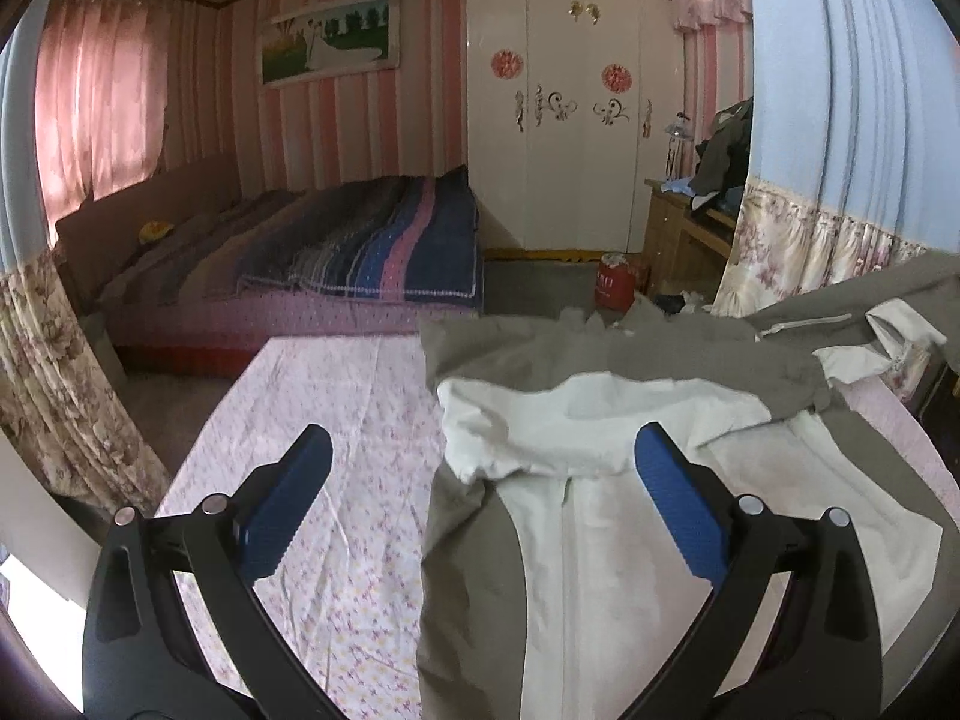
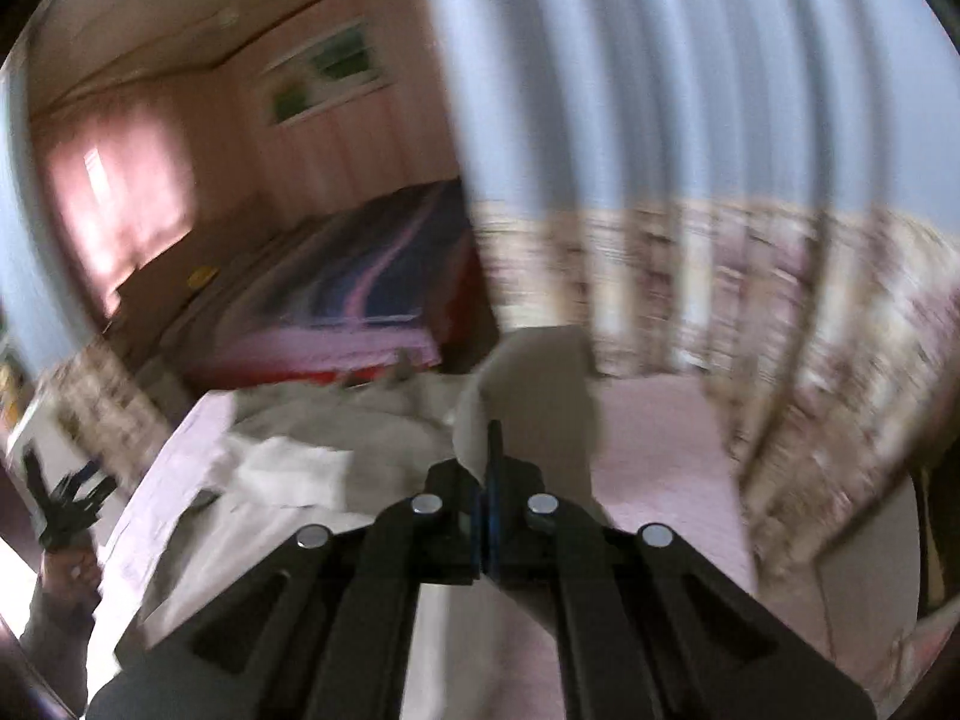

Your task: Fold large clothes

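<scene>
While blurred, jacket [image 1: 480,570] seemingly lies lengthwise away from left gripper [image 1: 483,468].

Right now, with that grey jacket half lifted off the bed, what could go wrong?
The right gripper pinches only a small bit of the jacket, so the cloth could slip out. The left gripper is open above the white lining, holding nothing, so the jacket may drag or bunch on the floral sheet.

Striped bed [image 1: 336,252], white wardrobe [image 1: 576,150], wall picture [image 1: 330,36], pink curtain [image 1: 96,114], red bag [image 1: 615,282].
</scene>
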Motion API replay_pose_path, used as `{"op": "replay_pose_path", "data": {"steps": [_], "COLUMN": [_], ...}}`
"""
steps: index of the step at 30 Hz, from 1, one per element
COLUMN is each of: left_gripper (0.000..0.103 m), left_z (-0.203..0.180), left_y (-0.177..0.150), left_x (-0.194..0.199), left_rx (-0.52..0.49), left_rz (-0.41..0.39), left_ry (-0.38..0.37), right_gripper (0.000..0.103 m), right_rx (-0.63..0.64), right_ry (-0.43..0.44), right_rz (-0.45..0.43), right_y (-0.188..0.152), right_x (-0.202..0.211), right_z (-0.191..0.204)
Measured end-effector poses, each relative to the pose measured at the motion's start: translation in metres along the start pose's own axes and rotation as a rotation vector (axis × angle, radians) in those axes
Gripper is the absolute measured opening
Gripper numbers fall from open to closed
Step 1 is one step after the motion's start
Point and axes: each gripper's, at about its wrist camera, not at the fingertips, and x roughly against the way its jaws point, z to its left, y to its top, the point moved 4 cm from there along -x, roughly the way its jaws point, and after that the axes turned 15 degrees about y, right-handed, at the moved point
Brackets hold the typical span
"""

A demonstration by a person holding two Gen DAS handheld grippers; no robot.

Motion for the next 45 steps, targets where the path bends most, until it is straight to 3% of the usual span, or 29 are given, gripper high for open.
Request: {"op": "replay_pose_path", "data": {"steps": [4, 6, 9, 15, 20, 24, 28, 30, 31, 33, 38, 40, 42, 45], "left_gripper": [0.1, 0.1, 0.1, 0.1, 0.1, 0.1, 0.1, 0.1, 0.1, 0.1, 0.1, 0.1, 0.1, 0.1], "left_z": [0.002, 0.003, 0.004, 0.001, -0.007, -0.012, -0.011, -0.012, -0.011, -0.009, -0.003, -0.008, -0.019, -0.052], "left_y": [0.009, 0.008, 0.004, -0.009, -0.021, -0.027, -0.031, -0.033, -0.033, -0.035, -0.041, -0.046, -0.053, -0.07], "left_x": [0.005, 0.006, 0.005, 0.013, 0.016, 0.019, 0.032, 0.036, 0.038, 0.039, 0.038, 0.039, 0.04, 0.048], "left_rx": [0.022, 0.026, 0.026, 0.028, 0.064, 0.069, 0.085, 0.09, 0.097, 0.11, 0.141, 0.138, 0.127, 0.122], "left_rz": [-0.015, -0.012, 0.007, 0.02, 0.045, 0.051, 0.04, 0.036, 0.037, 0.041, 0.064, 0.074, 0.089, 0.149], "left_ry": [-0.013, -0.014, -0.026, -0.055, -0.101, -0.107, -0.11, -0.113, -0.113, -0.111, -0.109, -0.121, -0.141, -0.245], "right_gripper": [0.001, 0.004, 0.004, 0.017, 0.048, 0.05, 0.058, 0.07, 0.088, 0.089, 0.089, 0.089, 0.09, 0.092], "right_rx": [0.063, 0.072, 0.101, 0.027, -0.02, -0.071, -0.141, -0.144, -0.124, -0.014, 0.035, 0.06, 0.04, -0.005], "right_ry": [0.136, 0.218, 0.256, 0.259, 0.241, 0.295, 0.393, 0.412, 0.402, 0.306, 0.307, 0.231, 0.211, 0.167], "right_rz": [0.106, 0.195, 0.28, 0.286, 0.278, 0.227, 0.211, 0.217, 0.216, 0.175, 0.144, 0.089, 0.062, 0.079], "right_y": [-0.012, -0.034, -0.058, -0.068, -0.076, -0.079, -0.08, -0.081, -0.081, -0.076, -0.067, -0.063, -0.061, -0.066], "right_x": [-0.055, -0.095, -0.136, -0.15, -0.162, -0.158, -0.159, -0.164, -0.165, -0.16, -0.15, -0.14, -0.13, -0.125], "right_z": [0.079, 0.118, 0.152, 0.139, 0.118, 0.111, 0.108, 0.112, 0.115, 0.13, 0.144, 0.134, 0.117, 0.085]}}
